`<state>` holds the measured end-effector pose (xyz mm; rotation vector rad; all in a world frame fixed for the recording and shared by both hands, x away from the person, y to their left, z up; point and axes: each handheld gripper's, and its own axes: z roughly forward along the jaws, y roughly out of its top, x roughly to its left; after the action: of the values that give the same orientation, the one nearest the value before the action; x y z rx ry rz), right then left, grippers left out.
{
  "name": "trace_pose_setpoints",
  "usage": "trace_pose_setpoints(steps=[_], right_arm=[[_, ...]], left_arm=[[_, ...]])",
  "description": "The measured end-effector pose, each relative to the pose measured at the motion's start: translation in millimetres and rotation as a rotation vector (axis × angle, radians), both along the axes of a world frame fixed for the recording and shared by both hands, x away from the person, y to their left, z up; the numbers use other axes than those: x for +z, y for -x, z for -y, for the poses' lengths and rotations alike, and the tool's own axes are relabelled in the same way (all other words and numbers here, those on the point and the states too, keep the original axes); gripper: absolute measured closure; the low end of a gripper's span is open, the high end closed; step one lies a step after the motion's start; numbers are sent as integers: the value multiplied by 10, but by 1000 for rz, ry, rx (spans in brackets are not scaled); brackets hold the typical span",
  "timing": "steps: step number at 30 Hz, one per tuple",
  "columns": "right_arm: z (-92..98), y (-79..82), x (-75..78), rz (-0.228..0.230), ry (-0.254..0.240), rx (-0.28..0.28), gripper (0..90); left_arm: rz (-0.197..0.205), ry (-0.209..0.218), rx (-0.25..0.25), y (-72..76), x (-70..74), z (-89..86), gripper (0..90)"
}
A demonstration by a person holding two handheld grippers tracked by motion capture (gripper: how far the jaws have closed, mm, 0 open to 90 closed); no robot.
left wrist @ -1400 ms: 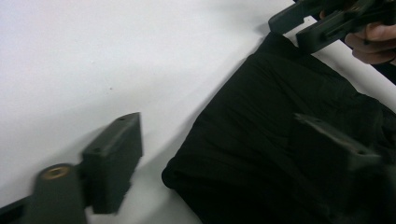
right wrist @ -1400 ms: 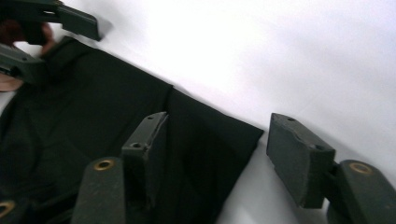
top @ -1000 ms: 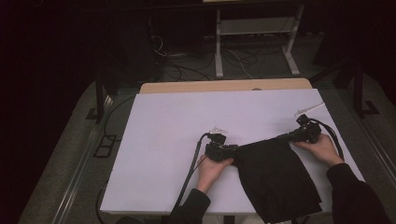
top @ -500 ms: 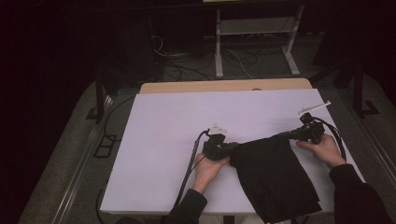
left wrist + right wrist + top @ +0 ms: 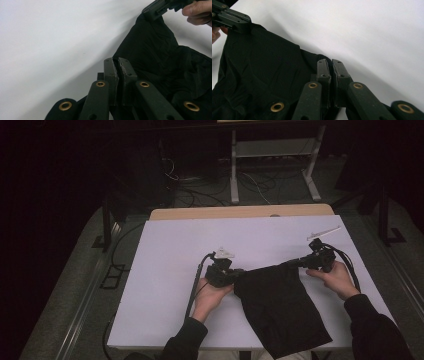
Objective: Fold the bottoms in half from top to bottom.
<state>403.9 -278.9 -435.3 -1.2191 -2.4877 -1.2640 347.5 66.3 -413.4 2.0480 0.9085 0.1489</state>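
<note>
Gripping one upper corner of the black cloth (image 5: 280, 305) with the left gripper (image 5: 239, 276), jaws pressed together on the fabric edge, as seen close up in the left gripper view (image 5: 118, 65). Gripping the opposite upper corner with the right gripper (image 5: 296, 263), jaws likewise clamped flat on the cloth (image 5: 262, 82) in the right gripper view (image 5: 331, 66). Stretched between the two grippers along its top edge, slightly raised off the white table cover (image 5: 165, 270) there. Draped downward from that edge toward the person's side, with the lower end hanging past the near edge of the table. Positioned right of centre on the cover, nearer the person than the far wooden edge (image 5: 240, 212). Left hand (image 5: 212, 295) under its gripper, resting low by the cloth's left side; right hand (image 5: 337, 279) behind its gripper, off the cloth's right corner. Cables trailing from both grippers across the cover. White strip (image 5: 324, 233) lying just beyond the right gripper, apart from the cloth.
</note>
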Motion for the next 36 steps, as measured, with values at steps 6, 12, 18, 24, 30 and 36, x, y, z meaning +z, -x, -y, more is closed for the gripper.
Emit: trace_pose_setpoints(steps=[6, 12, 18, 24, 30, 36], right_arm=[[-177, -5, 45, 9, -23, -32, 845], [-354, -25, 107, 21, -35, -57, 845], [-481, -97, 109, 31, -34, -60, 845], [-529, -172, 131, 37, -47, -85, 845], [-561, -279, 167, 40, -28, -104, 844], [-582, -352, 221, 47, -5, -114, 845]], left_arm=[[28, -28, -2, -69, 131, -156, 846], [47, -47, 8, -178, 231, -307, 846], [37, -50, 14, -323, 253, -417, 847], [45, -58, 24, -442, 269, -463, 846], [45, -75, 3, -603, 260, -465, 846], [44, -74, 2, -740, 269, -472, 846]])
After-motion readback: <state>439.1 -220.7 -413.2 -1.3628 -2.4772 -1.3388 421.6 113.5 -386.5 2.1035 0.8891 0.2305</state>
